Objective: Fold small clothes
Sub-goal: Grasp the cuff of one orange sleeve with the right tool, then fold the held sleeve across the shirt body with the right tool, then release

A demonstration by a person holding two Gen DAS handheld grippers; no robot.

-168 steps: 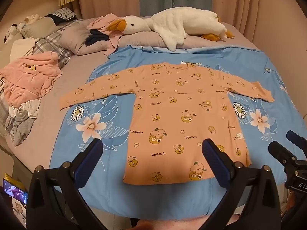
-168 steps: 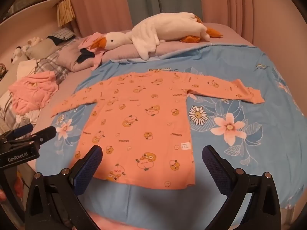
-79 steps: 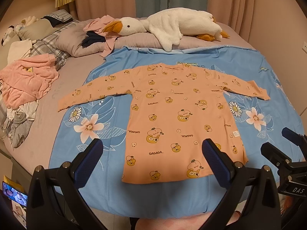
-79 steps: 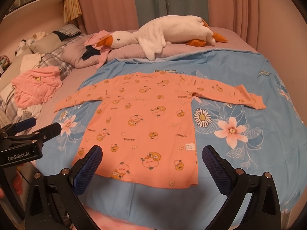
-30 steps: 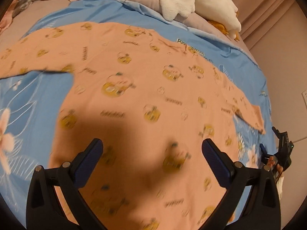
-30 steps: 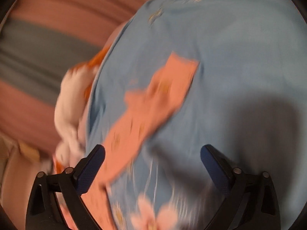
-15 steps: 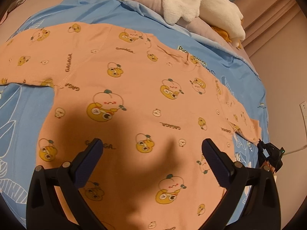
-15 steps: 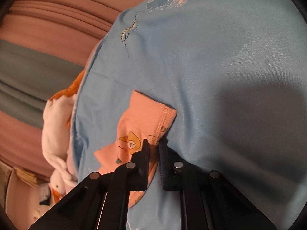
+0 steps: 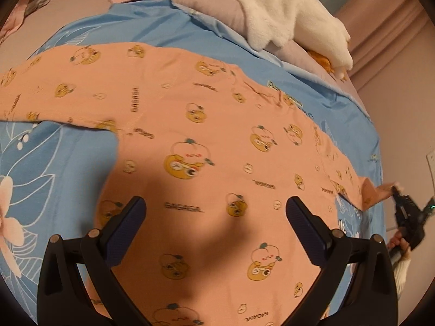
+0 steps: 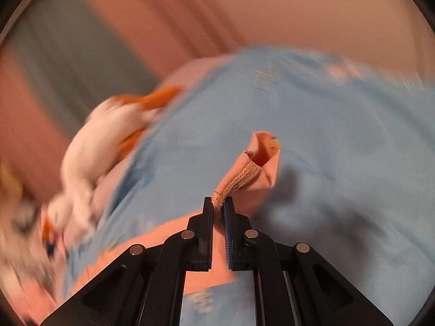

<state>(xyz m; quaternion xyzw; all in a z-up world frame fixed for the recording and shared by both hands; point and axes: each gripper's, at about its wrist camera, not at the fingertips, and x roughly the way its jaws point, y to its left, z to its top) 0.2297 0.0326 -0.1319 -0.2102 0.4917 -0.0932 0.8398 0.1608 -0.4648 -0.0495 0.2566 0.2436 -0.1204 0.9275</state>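
An orange long-sleeved shirt (image 9: 206, 146) printed with small cartoon figures lies spread flat on the blue flowered bed cover (image 9: 62, 152). My left gripper (image 9: 216, 212) hovers open over the shirt's body, nothing between its fingers. My right gripper (image 10: 218, 203) is shut on the ribbed cuff (image 10: 239, 176) of the shirt's right sleeve, and the cuff hangs lifted off the cover. In the left wrist view the right gripper (image 9: 394, 190) shows at the far right edge, holding the raised sleeve end (image 9: 372, 193).
A white plush goose (image 9: 285, 13) lies along the pillows at the head of the bed. Pink curtains and a wall (image 9: 402, 81) stand to the right. A hand (image 9: 399, 247) holds the right tool at the bed's right edge.
My right gripper closed on the sleeve cuff, then rose and rolled, lifting the cuff off the cover. My left gripper drifted a little across the shirt's body, still open.
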